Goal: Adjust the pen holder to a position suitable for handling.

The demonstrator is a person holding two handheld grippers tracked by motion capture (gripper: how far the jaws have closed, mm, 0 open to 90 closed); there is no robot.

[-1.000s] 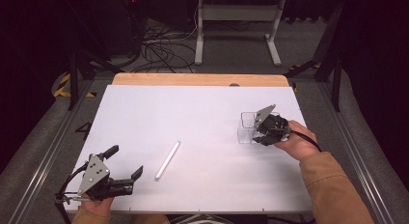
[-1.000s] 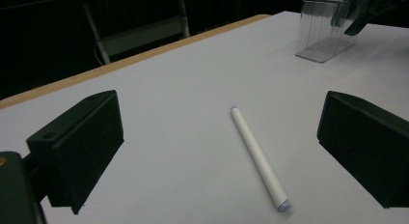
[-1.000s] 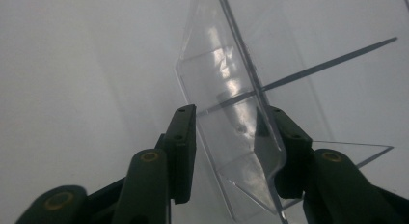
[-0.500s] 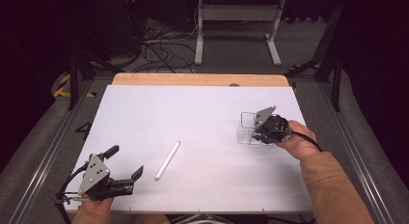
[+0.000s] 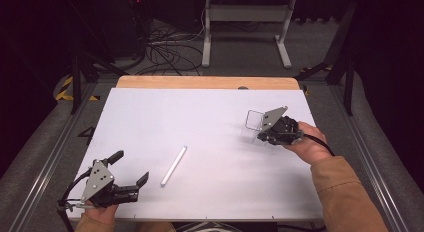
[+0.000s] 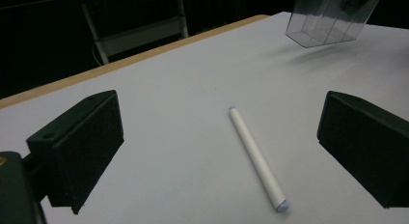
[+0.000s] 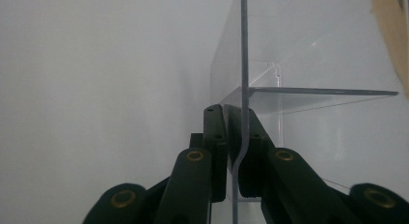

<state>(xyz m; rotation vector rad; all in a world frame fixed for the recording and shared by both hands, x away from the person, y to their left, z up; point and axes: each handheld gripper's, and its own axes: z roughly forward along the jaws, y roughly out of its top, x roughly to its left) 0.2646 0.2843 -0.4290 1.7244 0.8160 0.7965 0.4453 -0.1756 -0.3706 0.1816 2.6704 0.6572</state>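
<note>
— High view: what is the right gripper [image 5: 261, 133] doing?
— It is clamped on one wall of a clear plastic box [image 5: 253, 123], at the table's [image 5: 210, 107] far right.
— And the left gripper [image 5: 131, 171]?
— At the near left corner, jaws spread wide and holding nothing. A white stick [image 5: 173, 165] lies just right of it, well apart from the box.

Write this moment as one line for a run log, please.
left gripper: open, facing white cylindrical stick | right gripper: shut on clear plastic box's wall, box tilted | white table
</note>
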